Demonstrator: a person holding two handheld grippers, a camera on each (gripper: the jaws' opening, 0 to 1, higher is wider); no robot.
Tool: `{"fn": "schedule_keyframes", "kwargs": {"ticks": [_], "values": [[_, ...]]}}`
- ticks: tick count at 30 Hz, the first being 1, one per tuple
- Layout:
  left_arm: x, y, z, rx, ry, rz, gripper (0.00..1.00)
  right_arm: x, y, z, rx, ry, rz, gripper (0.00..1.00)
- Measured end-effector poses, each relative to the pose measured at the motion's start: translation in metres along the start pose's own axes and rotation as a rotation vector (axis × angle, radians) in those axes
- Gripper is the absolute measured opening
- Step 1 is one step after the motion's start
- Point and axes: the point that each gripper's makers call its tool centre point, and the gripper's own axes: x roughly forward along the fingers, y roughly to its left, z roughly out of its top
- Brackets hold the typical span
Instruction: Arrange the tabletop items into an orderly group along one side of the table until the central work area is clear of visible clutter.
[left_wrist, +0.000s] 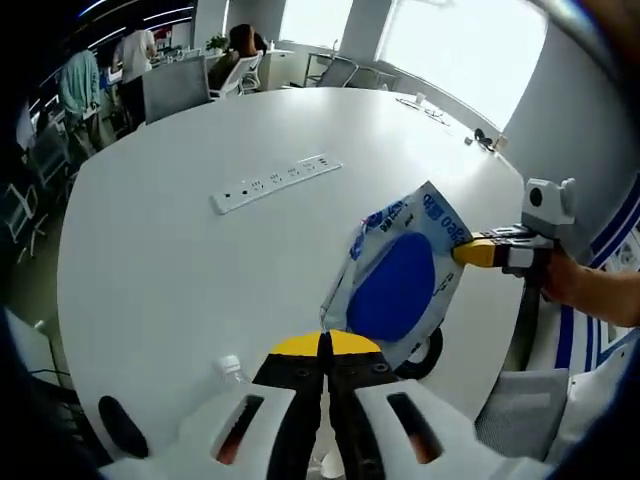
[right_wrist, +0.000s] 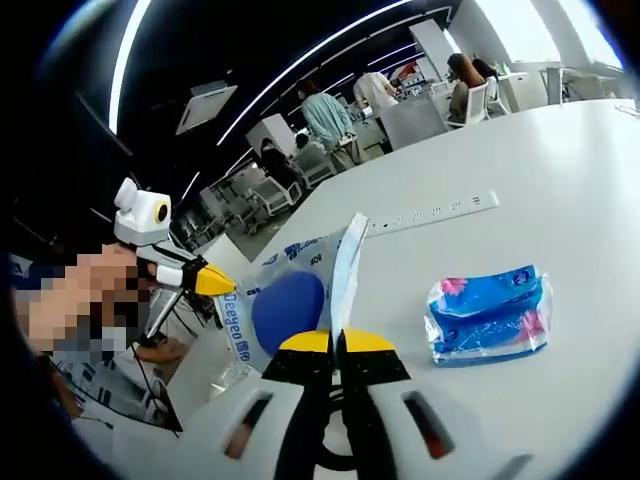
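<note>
Left hand-held gripper (left_wrist: 325, 347): its yellow-tipped jaws are pressing together on the near edge of the white and blue plastic pouch with a large blue disc (left_wrist: 400, 275).
Right hand-held gripper (right_wrist: 336, 343): its jaws are pinching the opposite edge of the same pouch (right_wrist: 285, 300); in the left gripper view it is reaching in from the right (left_wrist: 480, 250), clamping the pouch's far corner.
Pouch: it is hanging stretched between the two grippers just above the white round table (left_wrist: 200, 270), its long axis running from one gripper's jaws straight ahead to the other's.
Blue and pink soft packet (right_wrist: 490, 315): it is lying flat on the table, right of the right gripper's jaws.
White power strip (left_wrist: 277, 182): it is lying ahead and left of the left gripper, long axis slanting across the table.
</note>
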Motion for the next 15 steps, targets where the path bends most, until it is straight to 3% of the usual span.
{"fn": "schedule_keyframes", "kwargs": {"ticks": [15], "values": [[0.022, 0.022, 0.011, -0.001, 0.019, 0.011, 0.0, 0.028, -0.014, 0.0, 0.057, -0.002, -0.041, 0.0]]}}
